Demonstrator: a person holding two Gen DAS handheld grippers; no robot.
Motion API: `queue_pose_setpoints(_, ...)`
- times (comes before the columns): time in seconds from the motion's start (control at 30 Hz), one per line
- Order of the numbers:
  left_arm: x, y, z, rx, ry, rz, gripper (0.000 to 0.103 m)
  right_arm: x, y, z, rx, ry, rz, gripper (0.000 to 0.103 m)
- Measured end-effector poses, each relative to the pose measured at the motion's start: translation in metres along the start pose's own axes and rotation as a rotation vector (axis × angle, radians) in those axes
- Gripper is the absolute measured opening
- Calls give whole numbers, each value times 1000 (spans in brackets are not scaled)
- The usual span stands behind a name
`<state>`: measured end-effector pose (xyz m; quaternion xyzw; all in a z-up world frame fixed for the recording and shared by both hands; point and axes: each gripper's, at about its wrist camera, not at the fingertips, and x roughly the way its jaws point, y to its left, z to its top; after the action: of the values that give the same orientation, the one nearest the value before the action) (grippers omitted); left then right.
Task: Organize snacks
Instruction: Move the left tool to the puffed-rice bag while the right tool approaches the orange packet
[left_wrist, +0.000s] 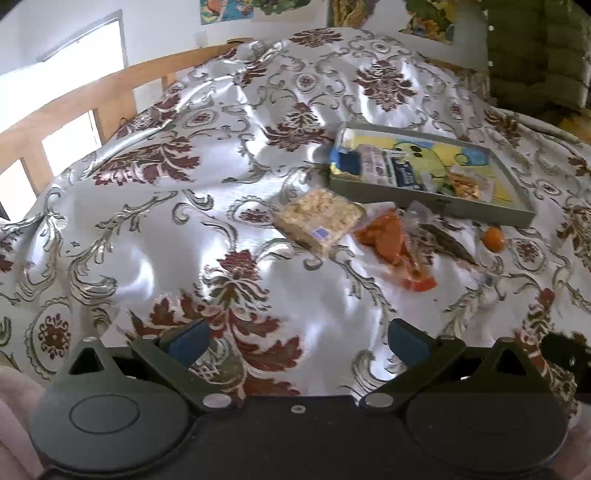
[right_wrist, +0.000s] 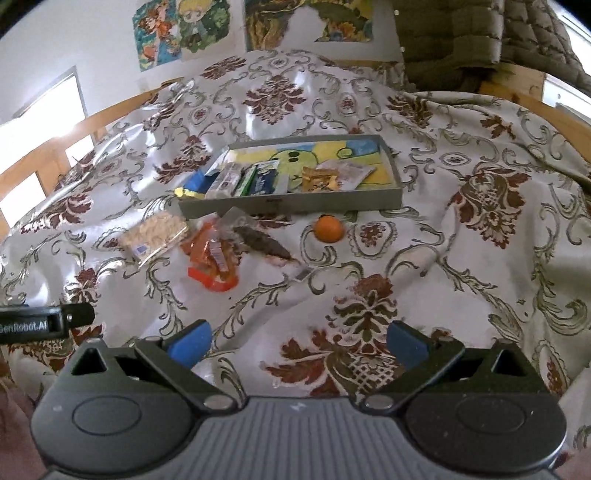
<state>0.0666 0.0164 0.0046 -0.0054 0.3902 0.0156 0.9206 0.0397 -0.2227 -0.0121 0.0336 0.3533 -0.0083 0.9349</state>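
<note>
A glossy satin-like bedspread (right_wrist: 424, 258) carries clear shiny plastic snack packets (right_wrist: 210, 254) beside a matt cardboard-looking tray (right_wrist: 291, 205).

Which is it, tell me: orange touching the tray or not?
Apart. The right wrist view shows cloth between the orange and the tray wall.

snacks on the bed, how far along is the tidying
Partly done: several packets already lie in the grey tray. Nothing is in hand; the left gripper and right gripper are open. Left on the cloth: a rice-crisp pack, an orange packet, a dark packet and an orange fruit.
</note>
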Motion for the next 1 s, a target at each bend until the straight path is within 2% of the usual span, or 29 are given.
queue_pose_setpoints(0.17, 6, 6, 13, 6, 11, 33, 102, 4, 6, 1, -21, 4, 20, 103)
queue_pose_setpoints(0.63, 25, 21, 39, 18, 35, 10, 102, 22, 22, 15, -91, -27, 31, 103)
queue_pose_setpoints(0.8, 42, 30, 54, 21, 37, 36, 102, 31, 28, 18, -122, -40, 47, 103)
queue_pose_setpoints(1.0, 65, 36, 71, 56, 46, -14, 102, 50, 40, 22, -178, -31, 74, 103)
